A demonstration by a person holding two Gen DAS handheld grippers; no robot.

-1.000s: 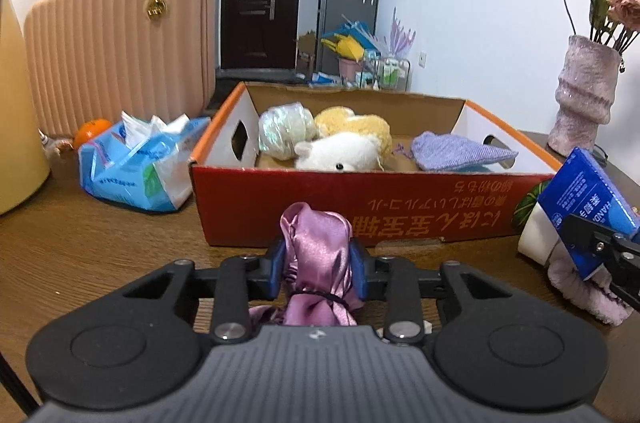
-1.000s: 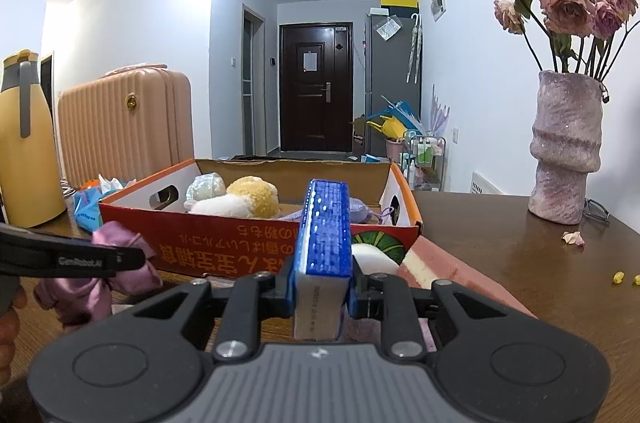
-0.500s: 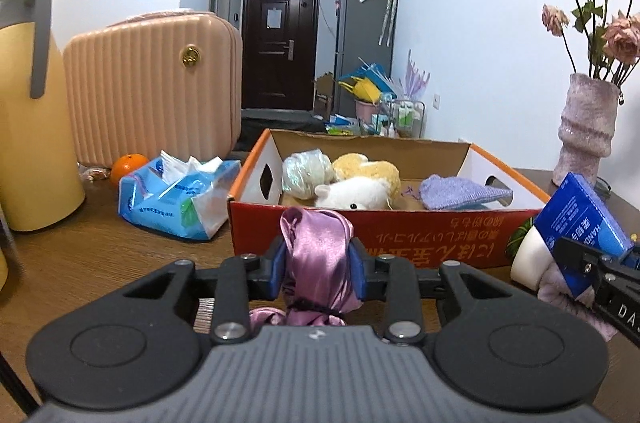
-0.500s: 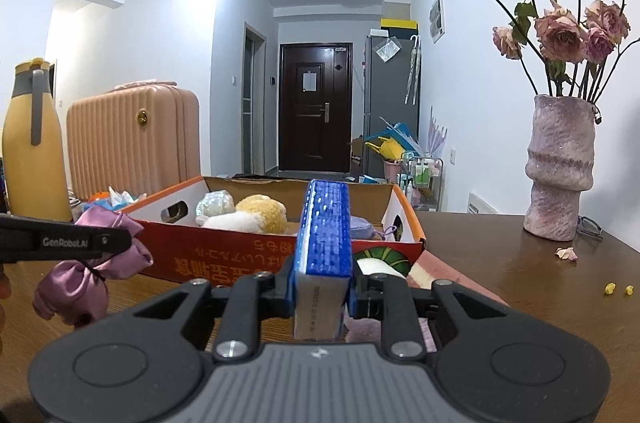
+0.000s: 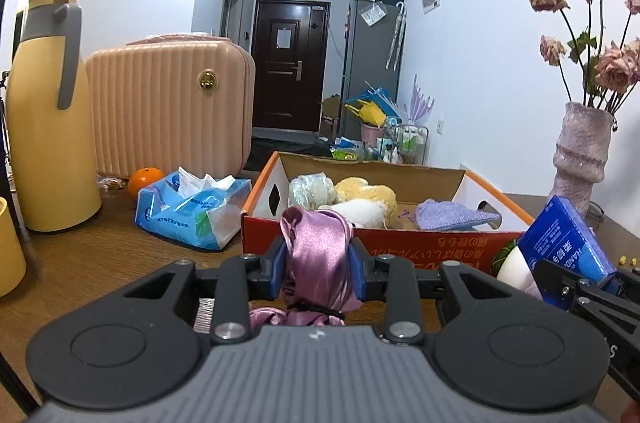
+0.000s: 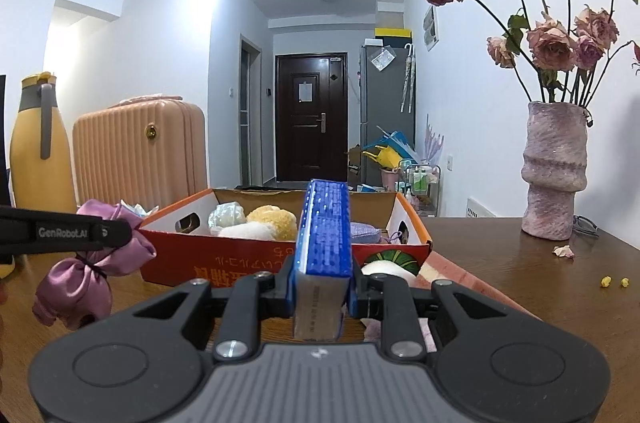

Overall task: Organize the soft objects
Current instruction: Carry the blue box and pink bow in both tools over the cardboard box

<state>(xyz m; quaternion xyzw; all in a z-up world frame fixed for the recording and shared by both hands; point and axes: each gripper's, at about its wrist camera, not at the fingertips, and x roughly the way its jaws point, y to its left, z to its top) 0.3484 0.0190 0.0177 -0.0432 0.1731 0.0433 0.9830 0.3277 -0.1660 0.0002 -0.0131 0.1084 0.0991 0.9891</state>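
A brown wooden desk [image 5: 80, 263] carries everything, and the bulkiest things stand along its left edge: a ribbed peach hard-shell case [image 5: 168, 107] and, beside it, a tall yellow jug with a grey handle [image 5: 48, 111], both well clear of the work. At the desk's right edge a rough mauve ceramic vase [image 6: 556, 171] holds dried pink roses. In the middle sits an open red-and-orange cardboard box [image 5: 400, 247], the likely collection point, since it already contains a pale bundle, a yellow plush toy [image 5: 368, 193], a white plush toy and a folded lilac knitted cloth [image 5: 452, 217]. Left of the box lie an opened blue tissue pack [image 5: 192, 211] and an orange [image 5: 145, 180].

The left gripper [image 5: 316, 265] is clenched on a shiny purple satin pouch tied with a black cord [image 5: 316, 247], held off the desk just short of the box's near wall; the pinch above the tie keeps the slippery cloth from sliding out. The right gripper [image 6: 322, 287] is clamped on a blue rectangular tissue packet [image 6: 324, 231], standing on edge, so its narrow sides meet the pads. It too sits before the box's near right corner, above a white round soft thing [image 6: 386, 269] on a pink cloth. Both loads look ready to be lifted over the wall and dropped inside.
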